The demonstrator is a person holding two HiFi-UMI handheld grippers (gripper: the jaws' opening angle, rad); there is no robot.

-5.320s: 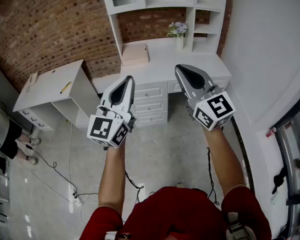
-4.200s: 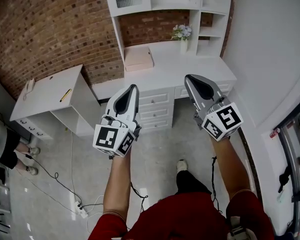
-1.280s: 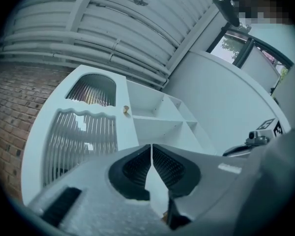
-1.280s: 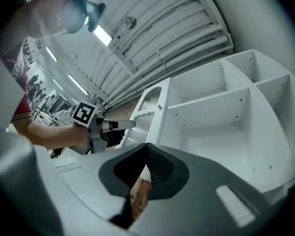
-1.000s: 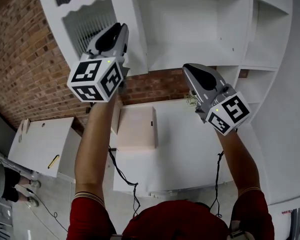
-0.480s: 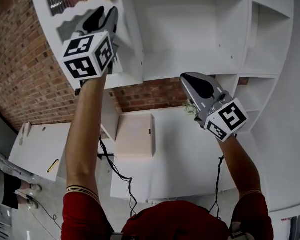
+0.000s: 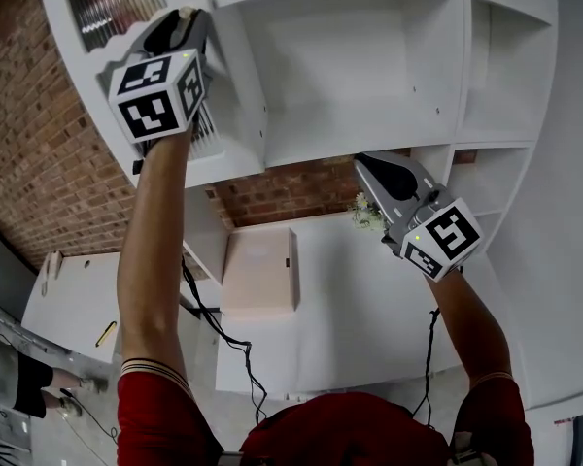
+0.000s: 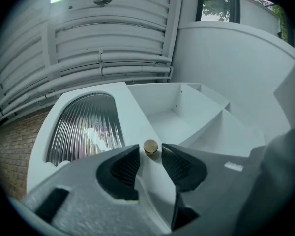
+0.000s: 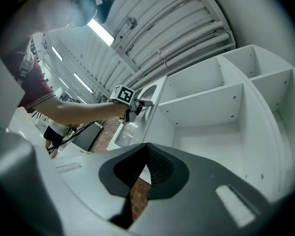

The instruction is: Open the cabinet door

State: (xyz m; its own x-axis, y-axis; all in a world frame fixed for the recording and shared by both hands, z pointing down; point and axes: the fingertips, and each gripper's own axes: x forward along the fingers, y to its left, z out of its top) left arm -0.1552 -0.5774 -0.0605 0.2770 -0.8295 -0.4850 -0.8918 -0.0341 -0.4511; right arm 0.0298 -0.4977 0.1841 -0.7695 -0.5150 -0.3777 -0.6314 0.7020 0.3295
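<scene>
The white cabinet door [image 7: 235,85] has a ribbed glass pane [image 7: 105,0] and a small brass knob [image 8: 150,147]. My left gripper [image 7: 187,16] is raised to the door's right edge. In the left gripper view its jaws are opening, and the knob sits just between the fingertips [image 8: 127,161] without the pads pressing on it. The left gripper [image 8: 151,157] points up at the door. My right gripper [image 7: 369,165] hangs lower, over the desk in front of the open shelves, shut with nothing in it [image 9: 146,155]. The right gripper view shows the left gripper [image 9: 136,103] at the door [image 9: 137,124].
Open white shelves [image 7: 369,76] stand to the right of the door. Below are a white desk [image 7: 350,309] with a pink box [image 7: 260,272] and a flower vase [image 7: 366,214], a brick wall [image 7: 39,163], and a low side cabinet [image 7: 78,294]. A person [image 7: 19,396] stands at the lower left.
My left gripper has risen along the door to the knob and its jaws have spread. The right gripper has drifted slightly lower.
</scene>
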